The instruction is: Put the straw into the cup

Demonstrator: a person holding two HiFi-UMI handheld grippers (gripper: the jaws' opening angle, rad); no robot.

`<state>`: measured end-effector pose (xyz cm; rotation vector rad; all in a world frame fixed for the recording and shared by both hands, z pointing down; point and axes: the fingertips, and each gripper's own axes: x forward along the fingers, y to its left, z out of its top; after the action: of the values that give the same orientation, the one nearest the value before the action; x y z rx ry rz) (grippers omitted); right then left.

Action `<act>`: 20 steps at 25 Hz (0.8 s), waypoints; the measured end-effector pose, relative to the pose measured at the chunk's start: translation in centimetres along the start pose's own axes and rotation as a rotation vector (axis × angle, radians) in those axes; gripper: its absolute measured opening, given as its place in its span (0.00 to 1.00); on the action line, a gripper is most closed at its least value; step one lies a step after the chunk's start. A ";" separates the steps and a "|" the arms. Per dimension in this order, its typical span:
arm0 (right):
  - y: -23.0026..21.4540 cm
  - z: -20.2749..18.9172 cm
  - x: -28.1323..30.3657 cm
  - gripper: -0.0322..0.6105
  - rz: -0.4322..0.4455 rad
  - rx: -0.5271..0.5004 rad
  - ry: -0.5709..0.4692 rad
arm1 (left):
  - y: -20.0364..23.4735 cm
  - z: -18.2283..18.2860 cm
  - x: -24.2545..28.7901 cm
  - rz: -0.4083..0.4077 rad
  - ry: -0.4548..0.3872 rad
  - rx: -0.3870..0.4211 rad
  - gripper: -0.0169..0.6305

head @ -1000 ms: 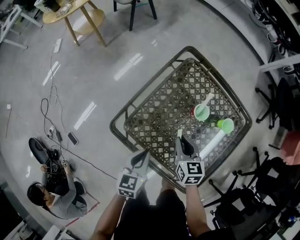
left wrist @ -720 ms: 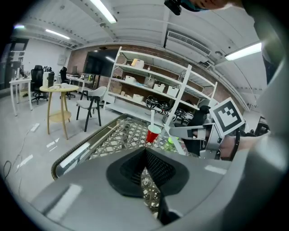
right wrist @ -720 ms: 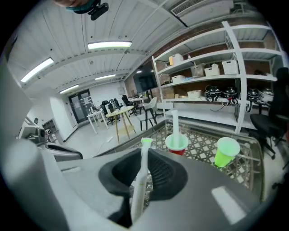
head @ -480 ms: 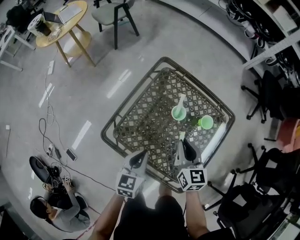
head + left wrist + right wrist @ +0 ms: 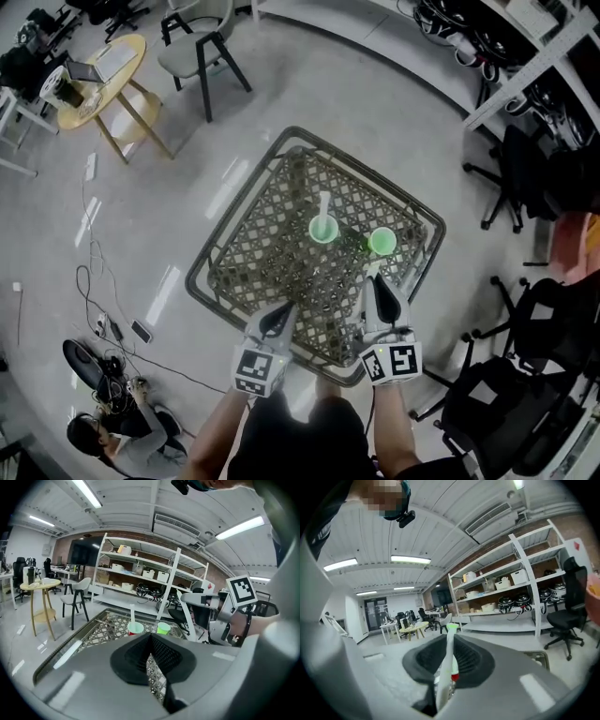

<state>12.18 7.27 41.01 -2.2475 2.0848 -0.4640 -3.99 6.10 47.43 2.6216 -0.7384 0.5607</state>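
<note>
Gripping white straw point(image 5: 448, 654) in right gripper point(image 5: 373, 279), near green cup point(image 5: 382, 241) on lattice counter point(image 5: 217, 251) — left gripper point(image 5: 287, 308) clenched on nothing, jaws together.

Nothing here can be read as words or numbers. The cubes on the left gripper point(image 5: 281, 316) and right gripper point(image 5: 374, 281) bear only black-and-white square code patterns. The boxes point(image 5: 149, 574) on the shelves point(image 5: 174, 569) are too small to make out.
</note>
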 end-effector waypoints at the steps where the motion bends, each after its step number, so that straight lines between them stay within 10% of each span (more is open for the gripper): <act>1: -0.7 0.5 -0.2 0.13 -0.009 0.006 -0.018 | -0.5 -0.2 0.3 -0.005 0.003 0.001 0.04; 20: -11.6 2.7 3.5 0.13 -0.107 -0.012 -0.169 | -2.8 -1.8 9.5 -0.078 0.042 0.032 0.04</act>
<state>24.26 4.46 41.75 -2.3228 1.9000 -0.2567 4.57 5.18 52.73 2.6463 -0.6162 0.6072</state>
